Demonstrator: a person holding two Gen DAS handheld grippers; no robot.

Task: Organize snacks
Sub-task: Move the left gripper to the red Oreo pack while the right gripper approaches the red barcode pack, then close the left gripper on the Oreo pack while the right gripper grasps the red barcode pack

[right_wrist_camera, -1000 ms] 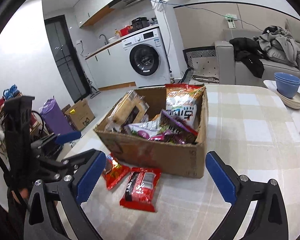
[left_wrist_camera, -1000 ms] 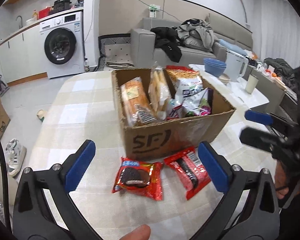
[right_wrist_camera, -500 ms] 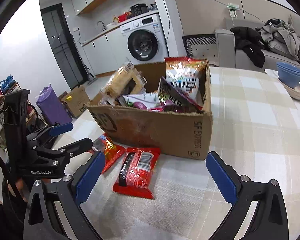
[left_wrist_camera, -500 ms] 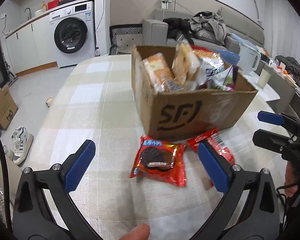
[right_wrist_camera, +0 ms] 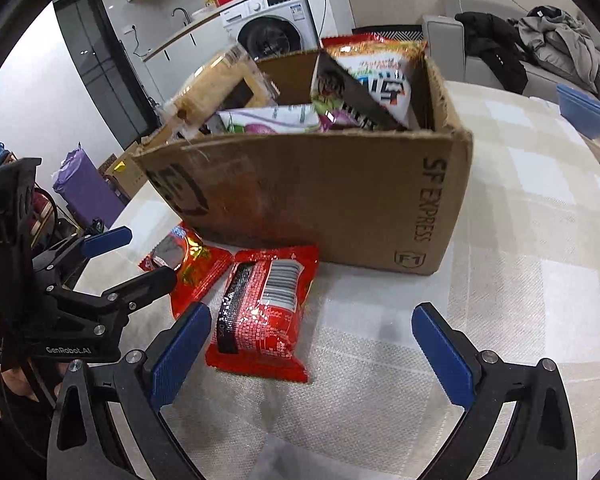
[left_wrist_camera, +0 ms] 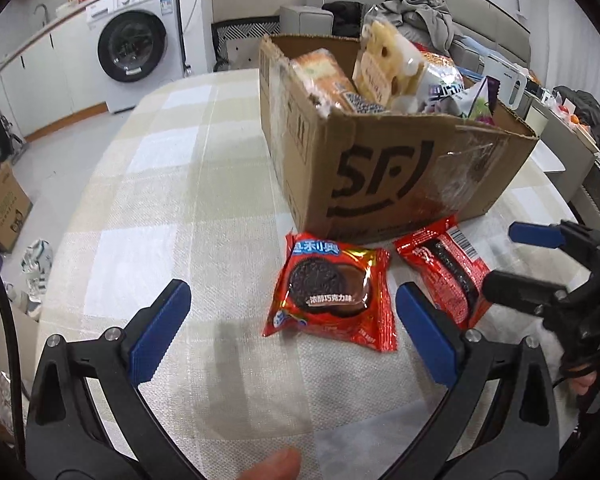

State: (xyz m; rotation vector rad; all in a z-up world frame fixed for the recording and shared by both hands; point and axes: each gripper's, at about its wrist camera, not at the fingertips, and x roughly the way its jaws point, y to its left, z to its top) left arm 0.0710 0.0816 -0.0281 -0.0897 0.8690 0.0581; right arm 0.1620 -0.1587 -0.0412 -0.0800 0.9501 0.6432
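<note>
A brown SF cardboard box (left_wrist_camera: 384, 168) full of snack bags stands on the checked tablecloth; it also shows in the right wrist view (right_wrist_camera: 340, 196). Two red Oreo packets lie in front of it: one face up (left_wrist_camera: 332, 292), one with its barcode up (left_wrist_camera: 446, 272). In the right wrist view the barcode packet (right_wrist_camera: 264, 312) lies just ahead of my right gripper (right_wrist_camera: 310, 354), with the other packet (right_wrist_camera: 192, 264) to its left. My left gripper (left_wrist_camera: 294, 334) is open, low over the table, just before the face-up packet. Both grippers are open and hold nothing.
The table (left_wrist_camera: 172, 184) runs on to the left and behind the box. A washing machine (left_wrist_camera: 134, 44), a sofa with clothes (left_wrist_camera: 412, 12) and blue bowls (right_wrist_camera: 584, 108) are beyond. Another cardboard box (left_wrist_camera: 2, 208) and shoes lie on the floor.
Both grippers have come down and moved closer to the two red packets. The box and packets look larger and have not moved on the table.
</note>
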